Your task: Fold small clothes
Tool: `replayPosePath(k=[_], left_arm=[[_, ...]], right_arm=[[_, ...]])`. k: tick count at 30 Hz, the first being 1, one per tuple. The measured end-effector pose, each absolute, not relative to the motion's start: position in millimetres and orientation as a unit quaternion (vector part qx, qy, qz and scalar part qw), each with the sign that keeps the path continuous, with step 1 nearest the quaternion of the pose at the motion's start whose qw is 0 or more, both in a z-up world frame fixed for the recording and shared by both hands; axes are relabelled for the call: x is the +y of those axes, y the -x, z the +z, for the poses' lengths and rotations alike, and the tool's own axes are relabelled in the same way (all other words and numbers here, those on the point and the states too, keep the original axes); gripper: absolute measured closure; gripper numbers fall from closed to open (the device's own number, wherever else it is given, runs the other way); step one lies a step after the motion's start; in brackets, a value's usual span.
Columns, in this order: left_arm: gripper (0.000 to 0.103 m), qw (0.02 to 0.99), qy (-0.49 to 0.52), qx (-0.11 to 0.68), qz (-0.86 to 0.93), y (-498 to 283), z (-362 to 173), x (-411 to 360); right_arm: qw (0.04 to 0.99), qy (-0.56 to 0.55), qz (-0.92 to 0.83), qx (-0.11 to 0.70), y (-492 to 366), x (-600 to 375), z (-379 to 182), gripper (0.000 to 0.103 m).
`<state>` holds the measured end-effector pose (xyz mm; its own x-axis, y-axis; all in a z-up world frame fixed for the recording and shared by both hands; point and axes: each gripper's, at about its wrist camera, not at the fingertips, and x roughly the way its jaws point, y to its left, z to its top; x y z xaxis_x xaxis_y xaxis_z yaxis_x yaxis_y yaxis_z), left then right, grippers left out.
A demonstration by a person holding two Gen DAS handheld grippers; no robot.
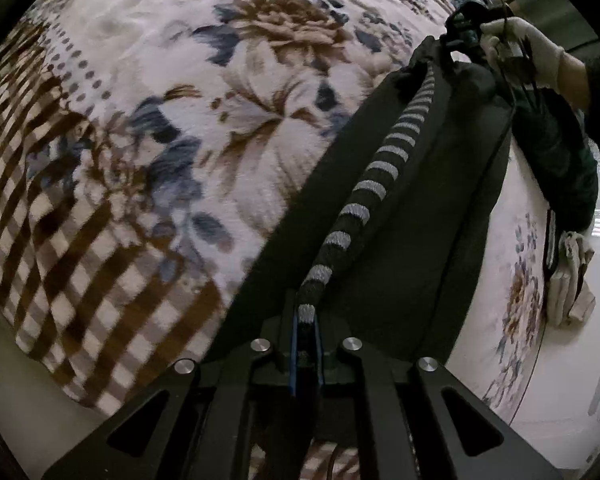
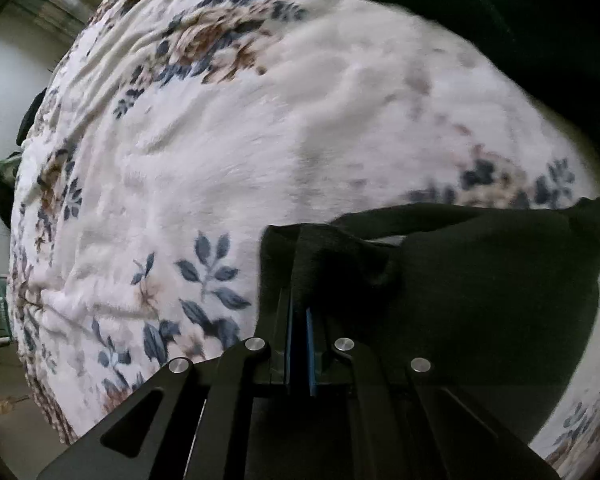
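Note:
A small black garment (image 1: 432, 208) with a black-and-grey striped waistband (image 1: 374, 184) hangs stretched between my two grippers above a floral blanket. My left gripper (image 1: 306, 320) is shut on one end of the striped band. My right gripper (image 2: 300, 312) is shut on the other end of the black garment (image 2: 460, 300); in the left wrist view it shows far off at the top right (image 1: 466, 16), held by a white-gloved hand (image 1: 528, 48). The garment's lower part droops below the band.
The bed's blanket (image 1: 172, 80) is white with blue-brown flowers and a brown check border at the left; it also fills the right wrist view (image 2: 240, 140). A dark green garment (image 1: 560, 160) and a folded beige cloth (image 1: 568, 280) lie at the right edge. Another dark cloth (image 2: 480, 8) lies top right.

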<state>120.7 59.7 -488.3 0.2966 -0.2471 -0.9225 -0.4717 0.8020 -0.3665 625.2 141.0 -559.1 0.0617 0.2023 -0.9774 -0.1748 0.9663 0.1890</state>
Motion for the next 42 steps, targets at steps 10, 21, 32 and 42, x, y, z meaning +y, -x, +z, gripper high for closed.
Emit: replayPosePath(k=[10, 21, 32, 42], left_arm=[[0.064, 0.681, 0.378, 0.624, 0.061, -105.6, -518.4, 107.6], [0.062, 0.728, 0.265, 0.632, 0.010, -126.8, -501.7, 83.1], [0.061, 0.728, 0.237, 0.639, 0.075, -110.4, -486.0, 93.1], [0.058, 0.786, 0.125, 0.604, 0.046, -269.3, -507.5, 55.8]], right_arm=[[0.701, -0.080, 0.177, 0.686, -584.0, 98.9, -535.5, 0.051], [0.651, -0.099, 0.150, 0.738, -291.5, -46.6, -537.3, 0.049], [0.601, -0.174, 0.112, 0.772, -136.7, -104.4, -615.7, 0.050], [0.667, -0.180, 0.092, 0.717, -224.4, -129.2, -586.8, 0.050]])
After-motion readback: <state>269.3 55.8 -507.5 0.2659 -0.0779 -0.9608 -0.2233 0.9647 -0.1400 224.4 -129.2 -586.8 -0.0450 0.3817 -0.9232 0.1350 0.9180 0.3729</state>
